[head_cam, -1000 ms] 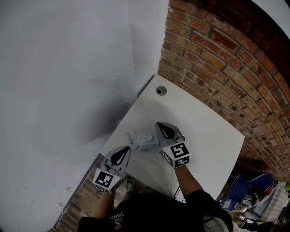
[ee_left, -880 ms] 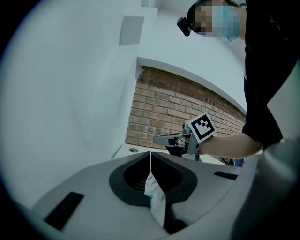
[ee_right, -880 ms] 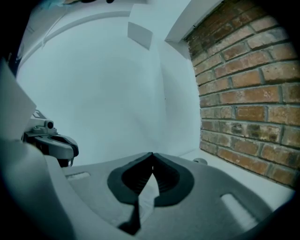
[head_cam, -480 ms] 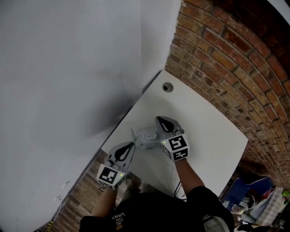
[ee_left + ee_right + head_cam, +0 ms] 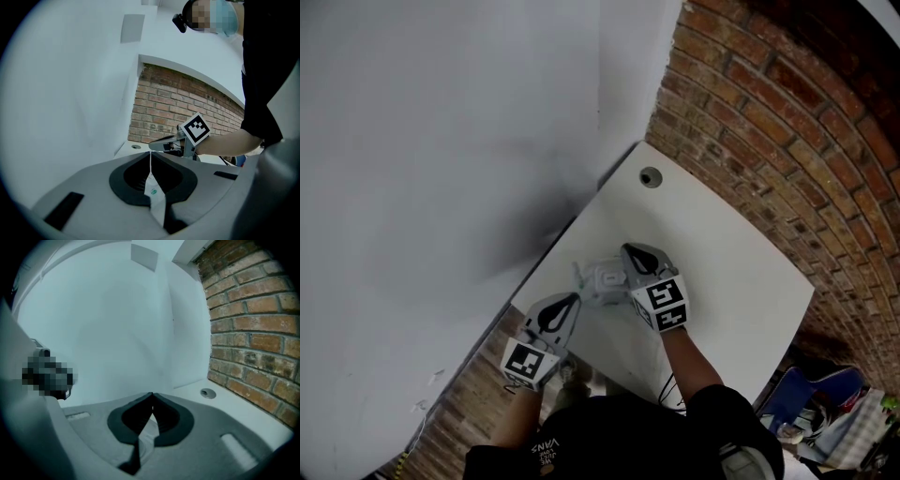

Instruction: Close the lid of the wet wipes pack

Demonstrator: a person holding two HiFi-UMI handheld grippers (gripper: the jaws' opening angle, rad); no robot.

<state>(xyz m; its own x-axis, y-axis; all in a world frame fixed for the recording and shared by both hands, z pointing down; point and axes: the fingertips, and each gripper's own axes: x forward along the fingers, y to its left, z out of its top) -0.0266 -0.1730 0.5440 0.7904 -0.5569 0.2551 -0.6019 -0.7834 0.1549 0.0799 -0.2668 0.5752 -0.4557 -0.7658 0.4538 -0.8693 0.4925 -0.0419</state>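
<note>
1. Two grippers meet over a wet wipes pack (image 5: 602, 279), which lies on the near left part of a white table (image 5: 722, 253), close to its left edge.
2. The left gripper (image 5: 572, 300) reaches in from the near left, its tip at the pack's near left end. In the left gripper view its jaws are pressed together on a thin white strip of the pack's wrapper, and a fine edge of that strip sticks up just past the tips.
3. The right gripper (image 5: 625, 248) lies along the pack's right side and points far and left. Its marker cube (image 5: 661, 306) sits at the near end, by the person's wrist.
4. In the right gripper view that gripper's jaws are closed, tips touching. A pale surface shows in the slit behind the tips, and I cannot tell whether it is pinched or only seen through the gap.
5. The two tips are close together, as the left gripper view shows.
6. The pack is too small in the head view to tell whether its lid is down.
7. A round cable hole (image 5: 651, 177) sits at the table's far corner, well apart from the pack.
8. A brick wall (image 5: 787, 122) runs along the right and a plain white wall (image 5: 441, 141) along the left.
</note>
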